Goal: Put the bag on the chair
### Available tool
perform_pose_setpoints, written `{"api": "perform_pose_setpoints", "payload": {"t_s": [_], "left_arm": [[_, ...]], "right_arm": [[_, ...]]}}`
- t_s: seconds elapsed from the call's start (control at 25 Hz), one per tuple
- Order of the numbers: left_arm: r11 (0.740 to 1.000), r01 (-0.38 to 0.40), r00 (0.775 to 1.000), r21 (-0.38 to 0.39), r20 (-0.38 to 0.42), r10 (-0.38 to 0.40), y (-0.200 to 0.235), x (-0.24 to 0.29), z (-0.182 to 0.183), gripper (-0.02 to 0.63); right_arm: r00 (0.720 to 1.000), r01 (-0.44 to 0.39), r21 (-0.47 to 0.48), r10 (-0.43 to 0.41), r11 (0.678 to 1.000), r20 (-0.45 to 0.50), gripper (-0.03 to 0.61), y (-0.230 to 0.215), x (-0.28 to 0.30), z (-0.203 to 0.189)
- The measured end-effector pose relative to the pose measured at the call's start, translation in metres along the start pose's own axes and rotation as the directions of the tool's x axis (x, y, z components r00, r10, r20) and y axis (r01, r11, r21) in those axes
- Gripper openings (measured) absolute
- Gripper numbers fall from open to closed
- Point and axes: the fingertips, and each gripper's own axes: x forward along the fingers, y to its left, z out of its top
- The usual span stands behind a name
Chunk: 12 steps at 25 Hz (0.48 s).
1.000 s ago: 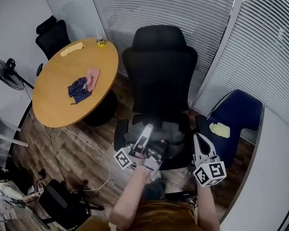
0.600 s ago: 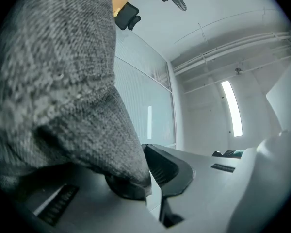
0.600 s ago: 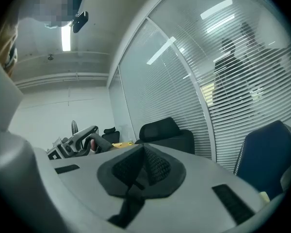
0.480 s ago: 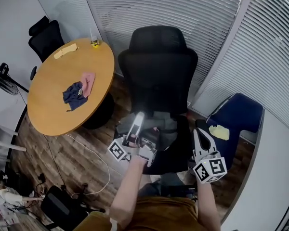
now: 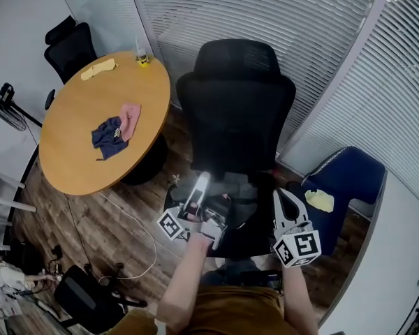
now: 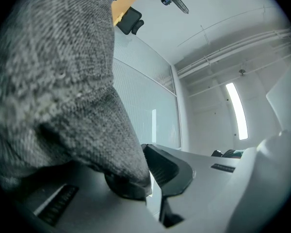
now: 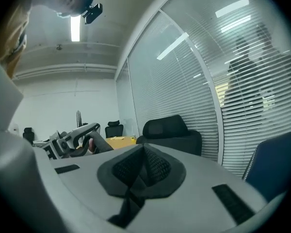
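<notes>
Little has moved since the earlier frames: the left claw (image 5: 204,179) stays clamped on the grey bag (image 5: 239,190), and the right claw (image 5: 282,197) has edged slightly toward the chair (image 5: 234,110). The bag rests on the seat, toward its rear edge below the backrest.

The left gripper view alone shows the knit fabric pinched between closed jaws. The right gripper view alone shows that claw's jaws fully together with nothing between them.

On the round wooden surface (image 5: 73,159), a blue cloth (image 5: 108,135) and a pink cloth (image 5: 130,115) lie touching near the right edge, and a yellow cloth (image 5: 101,68) lies at the far edge. Blinds (image 5: 265,12) cover the glass walls. A fan (image 5: 3,107) stands on the wood floor (image 5: 112,215), left of the surface.
</notes>
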Motion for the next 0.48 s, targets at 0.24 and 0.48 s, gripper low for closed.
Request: {"api": "perform_pose_setpoints", "payload": {"t_s": [0.24, 0.48], "left_arm": [[0.999, -0.036, 0.999, -0.023, 0.035, 0.037, 0.024, -0.007, 0.007, 0.023], [0.997, -0.066, 0.997, -0.033, 0.025, 0.067, 0.048, -0.005, 0.012, 0.023]], "right_arm": [[0.999, 0.011, 0.020, -0.010, 1.000, -0.039, 0.012, -0.014, 0.009, -0.016], [0.998, 0.042, 0.032, -0.041, 0.999, -0.050, 0.012, -0.038, 0.019, -0.023]]}}
